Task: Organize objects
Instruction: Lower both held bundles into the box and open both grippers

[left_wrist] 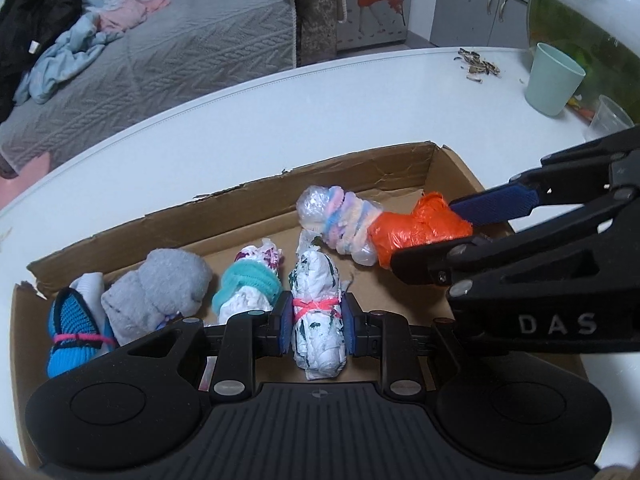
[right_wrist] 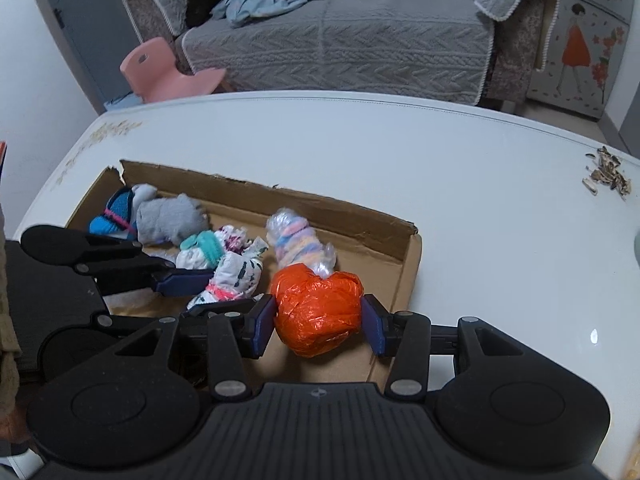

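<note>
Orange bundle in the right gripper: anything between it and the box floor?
Nothing visible. The orange bundle sits between the right gripper's pads over bare cardboard near the box's right end. The pastel bundle lies just beyond it, touching or nearly so, not under it.

A white table (right_wrist: 460,200) holds a flat cardboard box (right_wrist: 414,268) w/ low walls. A small pile of seed shells (right_wrist: 608,176) sits far off by the edge. A pale green cup (left_wrist: 554,80), a clear cup (left_wrist: 610,118) & a round fish bowl (left_wrist: 592,28) stand together.
</note>
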Available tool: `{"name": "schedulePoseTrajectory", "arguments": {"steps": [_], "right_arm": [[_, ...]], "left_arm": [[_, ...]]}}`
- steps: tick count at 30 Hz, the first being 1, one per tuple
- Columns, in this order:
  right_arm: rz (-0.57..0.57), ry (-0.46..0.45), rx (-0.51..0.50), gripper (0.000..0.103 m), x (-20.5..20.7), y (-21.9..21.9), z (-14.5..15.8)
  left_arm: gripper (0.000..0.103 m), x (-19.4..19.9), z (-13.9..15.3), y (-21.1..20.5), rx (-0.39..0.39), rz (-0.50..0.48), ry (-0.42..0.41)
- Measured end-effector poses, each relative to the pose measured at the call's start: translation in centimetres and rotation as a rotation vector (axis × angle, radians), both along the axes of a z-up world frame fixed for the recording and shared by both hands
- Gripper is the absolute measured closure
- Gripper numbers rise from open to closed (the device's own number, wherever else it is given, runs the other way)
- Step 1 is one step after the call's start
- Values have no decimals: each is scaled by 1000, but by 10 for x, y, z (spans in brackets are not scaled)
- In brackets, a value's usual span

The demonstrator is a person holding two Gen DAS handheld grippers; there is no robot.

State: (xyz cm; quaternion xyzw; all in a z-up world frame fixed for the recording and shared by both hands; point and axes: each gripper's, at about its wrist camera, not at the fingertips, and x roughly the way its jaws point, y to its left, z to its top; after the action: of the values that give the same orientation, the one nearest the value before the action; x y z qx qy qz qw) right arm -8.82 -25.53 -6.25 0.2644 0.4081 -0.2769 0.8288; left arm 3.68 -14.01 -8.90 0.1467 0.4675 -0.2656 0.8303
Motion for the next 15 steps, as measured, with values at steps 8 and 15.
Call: {"name": "schedulePoseTrajectory", "arguments": {"steps": [8,15], "right_arm": [[-16,-36,4,50,-2,-4,5],[-32,-69,-18,36,-6,-1,20]], "left_arm": [[65,0,7,0,-17,18,0],[60,-7,29,7,-42,36,-12]]}}
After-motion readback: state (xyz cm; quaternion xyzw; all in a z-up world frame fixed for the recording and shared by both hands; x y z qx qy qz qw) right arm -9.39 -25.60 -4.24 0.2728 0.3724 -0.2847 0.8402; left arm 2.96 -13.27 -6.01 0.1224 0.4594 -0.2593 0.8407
